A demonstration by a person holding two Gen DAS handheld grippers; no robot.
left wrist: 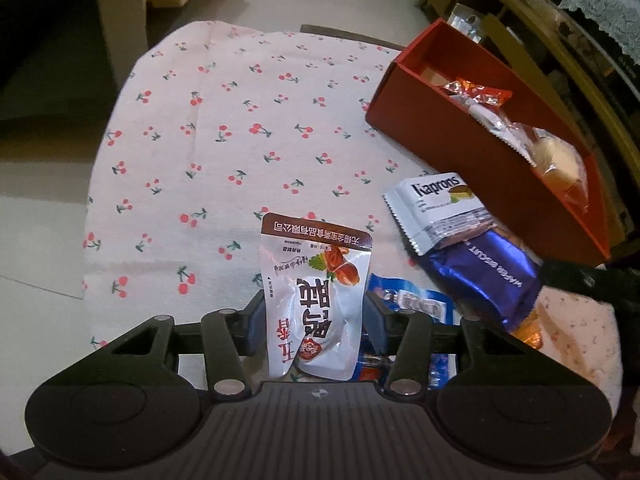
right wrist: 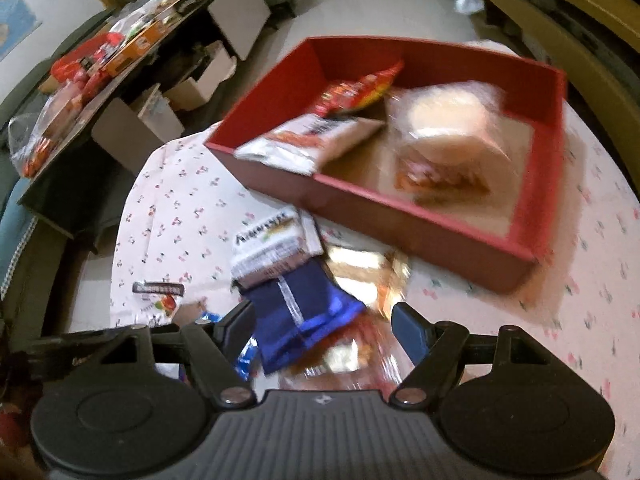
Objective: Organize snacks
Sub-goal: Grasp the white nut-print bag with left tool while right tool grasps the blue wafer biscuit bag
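1. Your left claw (left wrist: pixel 316 320) is clamped on a white snack pouch (left wrist: pixel 316 296) with a brown band across its far end; both pads press its sides, and the pouch stands up between them
2. Just right of that claw, a blue-and-white packet (left wrist: pixel 416 304) lies partly under the pouch and the right finger
3. Your right claw (right wrist: pixel 324 328) stands wide apart, gripping nothing; a dark blue wafer pack (right wrist: pixel 300 320) lies between its fingers, close to the left one, with no contact I can make out in the blur
4. Beyond the blue pack, touching its far end, lies a white Kaprons packet (left wrist: pixel 436 208); gold-wrapped snacks (right wrist: pixel 372 276) sit just right of it
5. All of this rests on the surface, covered by a cherry-print cloth (left wrist: pixel 240 120)
6. Farther ahead and right of both claws sits the red box (right wrist: pixel 440 220), already holding a red-orange packet (right wrist: pixel 360 92), a white packet (right wrist: pixel 312 140) leaning over its near wall, and a clear-wrapped pale bun (right wrist: pixel 452 128)
7. Far left of your right claw, a dark table (right wrist: pixel 100 80) carries more packaged goods
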